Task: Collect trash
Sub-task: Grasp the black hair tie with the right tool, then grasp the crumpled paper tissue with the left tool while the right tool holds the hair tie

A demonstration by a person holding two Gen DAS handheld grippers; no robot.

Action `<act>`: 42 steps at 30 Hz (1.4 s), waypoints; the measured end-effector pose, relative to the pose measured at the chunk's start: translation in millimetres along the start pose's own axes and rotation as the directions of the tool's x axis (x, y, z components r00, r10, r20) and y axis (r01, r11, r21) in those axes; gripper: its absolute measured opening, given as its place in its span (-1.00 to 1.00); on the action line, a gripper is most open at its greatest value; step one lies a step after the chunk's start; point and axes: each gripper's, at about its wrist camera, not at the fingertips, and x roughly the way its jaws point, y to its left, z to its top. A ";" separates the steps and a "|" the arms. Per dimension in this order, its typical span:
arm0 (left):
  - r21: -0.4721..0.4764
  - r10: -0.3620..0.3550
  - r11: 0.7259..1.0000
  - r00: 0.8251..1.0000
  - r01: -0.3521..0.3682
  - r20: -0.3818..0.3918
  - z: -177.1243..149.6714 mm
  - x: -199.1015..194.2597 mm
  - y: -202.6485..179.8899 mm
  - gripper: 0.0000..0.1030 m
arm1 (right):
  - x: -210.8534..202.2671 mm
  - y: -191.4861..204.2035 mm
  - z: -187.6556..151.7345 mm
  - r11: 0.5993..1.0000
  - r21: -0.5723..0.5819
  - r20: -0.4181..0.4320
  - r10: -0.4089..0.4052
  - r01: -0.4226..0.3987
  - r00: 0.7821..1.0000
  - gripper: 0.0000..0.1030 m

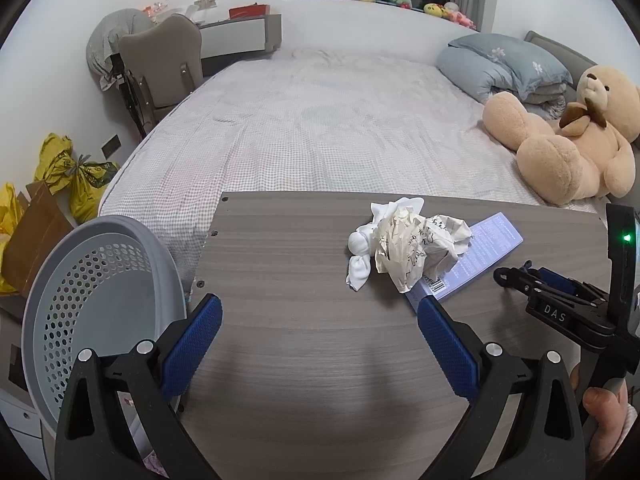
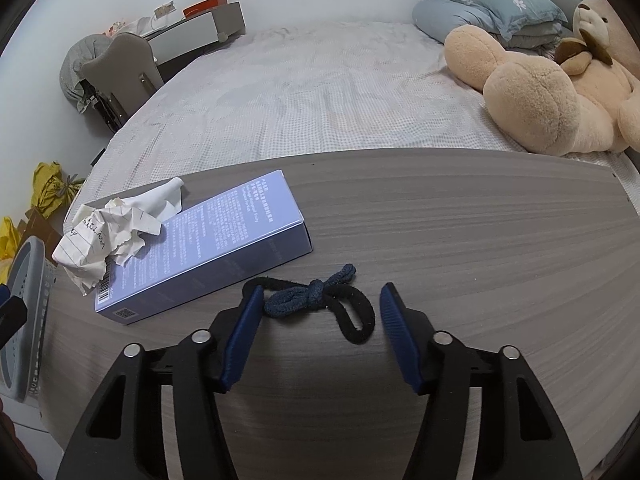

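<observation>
Before you lies one wide bed (image 1: 320, 120) under a pale gingham sheet, with one big tan plush teddy bear (image 1: 568, 136) sitting by the folded grey-blue duvet (image 1: 504, 66) at its head. In front of it is the grey wood-grain tabletop (image 1: 300, 280), which carries all the trash.

At the tabletop's left edge you have one grey perforated plastic basket (image 1: 100, 280), tilted with its mouth towards you.

The trash counts four pieces. One flat lavender cardboard box (image 2: 208, 244) printed with small text and a barcode lies near the tabletop's left part. One crumpled ball of lined, handwritten paper (image 2: 100, 240) rests partly on the box's left end. One white knotted cloth or tissue (image 1: 362, 252) touches the paper on its left side. One dark blue-and-black knotted fabric loop (image 2: 320, 300), like a hair tie, lies just beside the box's near corner.

Your left hand-held gripper (image 1: 320, 320) is spread wide and holds nothing, low over bare tabletop, with the paper ball ahead and right. Your right hand-held gripper (image 2: 320, 312) is also wide apart, its blue pads (image 2: 244, 336) flanking the fabric loop; the left pad looks to be touching the loop, the right one stands just clear.
</observation>
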 end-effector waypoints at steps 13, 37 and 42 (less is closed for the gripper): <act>0.018 0.000 1.000 1.000 0.000 -0.010 -2.3 2.7 -5.8 0.87 | -10.2 -5.8 -7.3 0.997 0.025 0.020 0.070 -0.070 0.997 -0.72; 0.059 -0.112 0.992 0.993 0.113 -0.034 35.4 36.5 -45.5 0.87 | -58.1 -24.0 -22.0 0.985 0.078 0.094 0.148 -0.156 0.984 -0.72; 0.068 -0.116 0.990 0.991 0.120 -0.064 41.4 54.3 -49.9 0.87 | -57.0 -28.4 -25.5 0.982 0.089 0.091 0.159 -0.167 0.983 -0.73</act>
